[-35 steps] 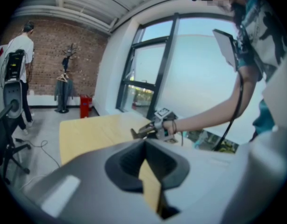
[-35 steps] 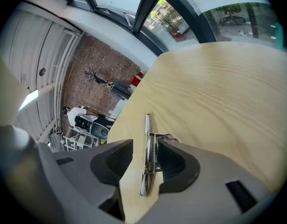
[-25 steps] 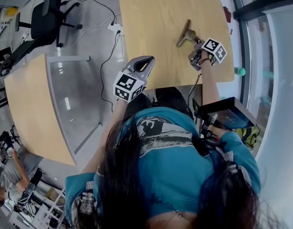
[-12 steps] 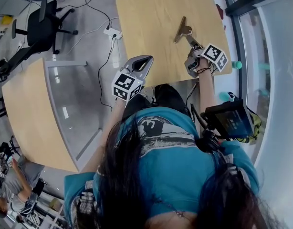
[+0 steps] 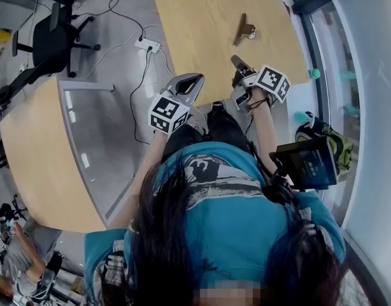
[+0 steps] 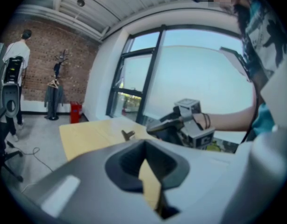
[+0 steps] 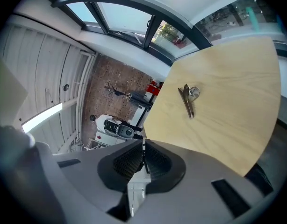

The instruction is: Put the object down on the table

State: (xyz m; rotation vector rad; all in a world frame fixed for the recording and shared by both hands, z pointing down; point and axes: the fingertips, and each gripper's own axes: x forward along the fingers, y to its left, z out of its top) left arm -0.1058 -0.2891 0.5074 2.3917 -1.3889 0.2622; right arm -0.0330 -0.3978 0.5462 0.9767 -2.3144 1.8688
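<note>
The object, a brass-coloured metal clip (image 5: 244,29), lies flat on the far right part of the wooden table (image 5: 195,24), with nothing touching it. It also shows small in the left gripper view (image 6: 128,134) and in the right gripper view (image 7: 188,99). My right gripper (image 5: 236,62) hovers over the table's near right edge, well short of the clip. Its jaws are closing, almost together, with nothing between them (image 7: 143,149). My left gripper (image 5: 193,83) hangs at the near edge, left of the right one, with its jaws together and empty (image 6: 144,149).
A second curved wooden table (image 5: 30,152) stands at the left across a strip of grey floor. An office chair (image 5: 52,40) and a power strip with cables (image 5: 148,43) lie beyond. A glass wall runs along the right. A dark screen (image 5: 307,164) sits by my right elbow.
My right gripper has let go of the clip and pulled back toward the table's near edge, its jaws coming together. The clip stays on the table. The left gripper has hardly moved.
</note>
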